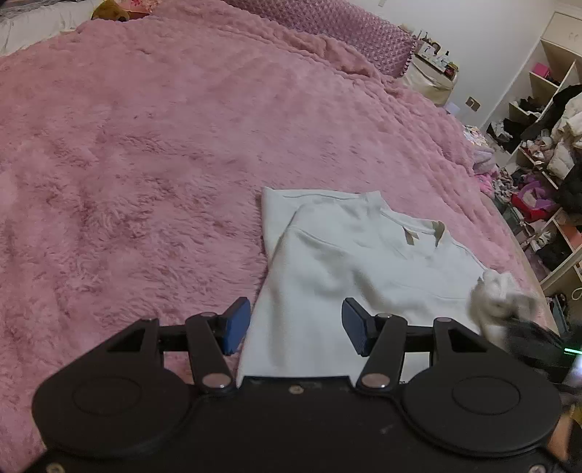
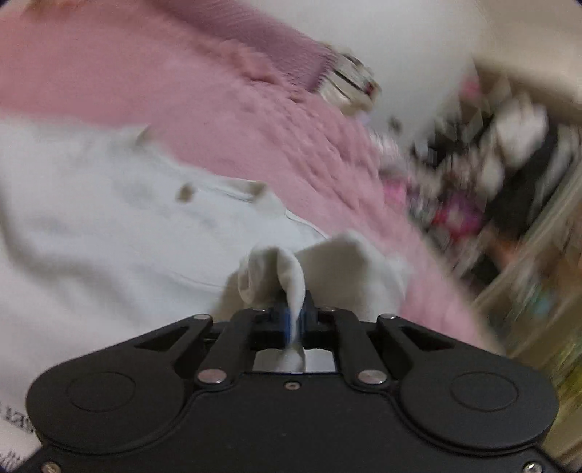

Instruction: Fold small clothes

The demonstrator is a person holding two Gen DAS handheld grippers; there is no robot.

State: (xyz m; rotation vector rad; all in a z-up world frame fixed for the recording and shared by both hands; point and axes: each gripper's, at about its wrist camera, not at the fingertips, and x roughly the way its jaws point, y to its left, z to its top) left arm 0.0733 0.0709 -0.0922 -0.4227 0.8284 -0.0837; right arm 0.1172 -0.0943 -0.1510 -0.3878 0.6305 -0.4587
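Observation:
A small white shirt [image 1: 349, 262] lies flat on the pink fluffy blanket [image 1: 127, 163], collar towards the far right. Its left side is folded in. My left gripper [image 1: 294, 325] is open and empty, hovering over the shirt's near left edge. My right gripper [image 2: 294, 320] is shut on a bunched piece of the shirt's right side [image 2: 287, 269] and holds it lifted. That lifted bunch shows blurred at the right edge of the left wrist view [image 1: 498, 294]. The right wrist view is motion-blurred; the rest of the shirt [image 2: 91, 225] spreads to its left.
A purple textured pillow [image 1: 327, 32] lies at the bed's far end. Cluttered shelves [image 1: 545, 145] with clothes stand to the right beyond the bed edge. The pink blanket stretches wide to the left of the shirt.

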